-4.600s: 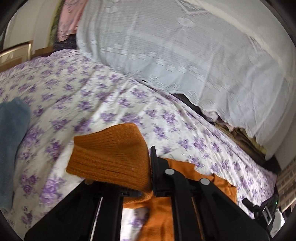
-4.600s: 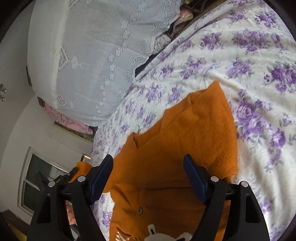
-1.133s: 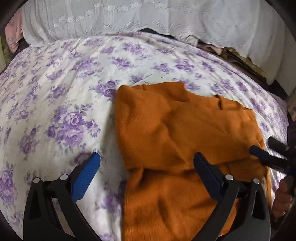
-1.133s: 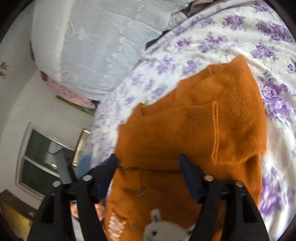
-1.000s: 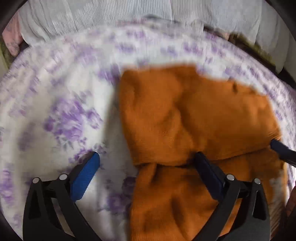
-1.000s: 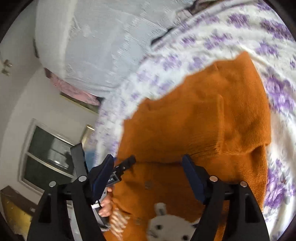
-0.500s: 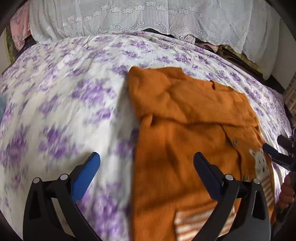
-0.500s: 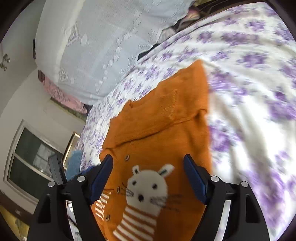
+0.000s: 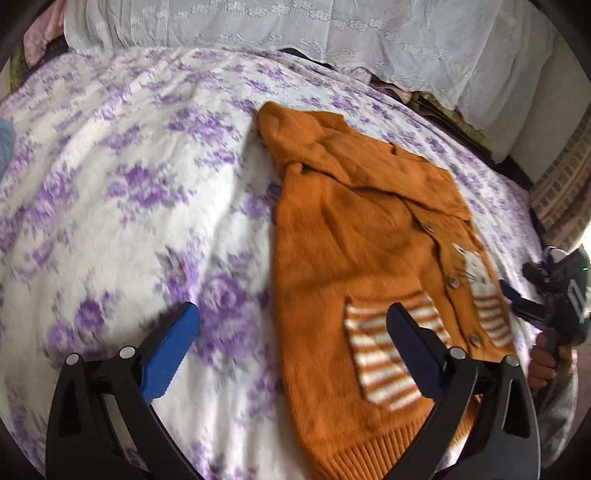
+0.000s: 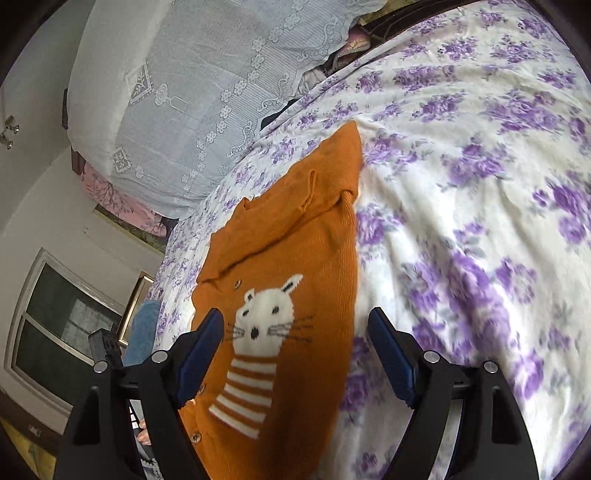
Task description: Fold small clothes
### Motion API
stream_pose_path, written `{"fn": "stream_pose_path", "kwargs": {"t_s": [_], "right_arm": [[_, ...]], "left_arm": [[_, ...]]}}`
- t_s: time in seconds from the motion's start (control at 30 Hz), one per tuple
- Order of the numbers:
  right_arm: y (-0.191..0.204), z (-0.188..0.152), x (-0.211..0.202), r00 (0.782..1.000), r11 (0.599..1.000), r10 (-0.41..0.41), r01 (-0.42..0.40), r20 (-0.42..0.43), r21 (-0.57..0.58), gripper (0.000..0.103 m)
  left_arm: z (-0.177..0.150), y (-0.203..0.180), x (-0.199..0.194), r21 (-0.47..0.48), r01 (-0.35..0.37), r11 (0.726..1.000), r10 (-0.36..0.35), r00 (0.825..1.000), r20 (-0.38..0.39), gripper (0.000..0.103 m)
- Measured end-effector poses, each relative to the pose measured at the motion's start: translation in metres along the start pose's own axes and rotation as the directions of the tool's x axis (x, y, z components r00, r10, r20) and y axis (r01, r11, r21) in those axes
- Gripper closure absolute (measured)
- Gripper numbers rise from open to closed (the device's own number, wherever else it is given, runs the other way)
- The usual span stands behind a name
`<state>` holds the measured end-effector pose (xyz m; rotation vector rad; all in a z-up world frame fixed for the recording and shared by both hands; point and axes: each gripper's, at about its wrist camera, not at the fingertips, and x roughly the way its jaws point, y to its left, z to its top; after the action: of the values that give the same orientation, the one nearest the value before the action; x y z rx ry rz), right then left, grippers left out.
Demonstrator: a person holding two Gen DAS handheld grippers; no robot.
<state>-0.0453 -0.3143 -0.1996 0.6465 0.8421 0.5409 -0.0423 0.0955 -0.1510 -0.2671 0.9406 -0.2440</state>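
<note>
A small orange knit cardigan (image 9: 351, 236) with a white rabbit motif, buttons and striped pockets lies flat on the bed, both sleeves folded across its chest. It also shows in the right wrist view (image 10: 295, 266). My left gripper (image 9: 291, 332) is open and empty, hovering above the cardigan's lower left edge. My right gripper (image 10: 295, 332) is open and empty, hovering above the rabbit at the cardigan's lower right part. It shows at the right edge of the left wrist view (image 9: 517, 299).
The bed carries a white sheet with purple flowers (image 9: 129, 184). A white lace cover (image 9: 332, 33) drapes a pile at the far side. A blue towel (image 10: 142, 332) lies at the bed's left. A window (image 10: 48, 332) and wall stand beyond.
Both grippers have pulled back from the folded sleeves toward the cardigan's hem, so the rabbit and striped pockets have come into view. Earlier the left gripper held a sleeve; it is now open.
</note>
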Motion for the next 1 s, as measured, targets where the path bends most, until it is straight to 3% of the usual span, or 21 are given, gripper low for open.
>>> {"fn": "stream_pose_path", "kwargs": {"t_s": [0.13,0.4,0.7,0.83,0.93,1.0], "right_arm": [[0.001,-0.007,-0.004,1.0,1.0,0.002,-0.002,-0.007,-0.009,0.022],[0.002,-0.018,-0.01,0.999,0.999,0.03,-0.03,-0.025,-0.014,0.022],[0.017,0.005,0.027,0.994,0.997,-0.008,-0.001,-0.111,-0.079,0.021],[0.02,0.013,0.043,0.993,0.995,-0.006,-0.006,-0.12,-0.101,0.02],[0.022,0.01,0.043,0.994,0.991,-0.014,-0.001,-0.112,-0.134,0.02],[0.024,0.006,0.041,0.994,0.986,-0.028,0.01,-0.107,-0.164,0.02]], "left_arm": [[-0.007,0.002,-0.001,-0.006,0.074,0.997,-0.074,0.997,-0.029,0.005],[-0.015,-0.003,0.0,0.002,0.233,0.972,-0.232,0.968,-0.097,0.005],[0.029,-0.011,0.04,-0.004,0.293,0.956,-0.289,0.943,-0.163,0.005],[0.032,-0.024,0.048,0.034,0.236,0.971,-0.229,0.962,-0.148,0.005],[0.022,-0.043,0.047,0.129,0.107,0.986,-0.092,0.989,-0.115,0.005],[0.012,-0.06,0.05,0.226,-0.017,0.974,0.037,0.996,-0.084,0.005]]}}
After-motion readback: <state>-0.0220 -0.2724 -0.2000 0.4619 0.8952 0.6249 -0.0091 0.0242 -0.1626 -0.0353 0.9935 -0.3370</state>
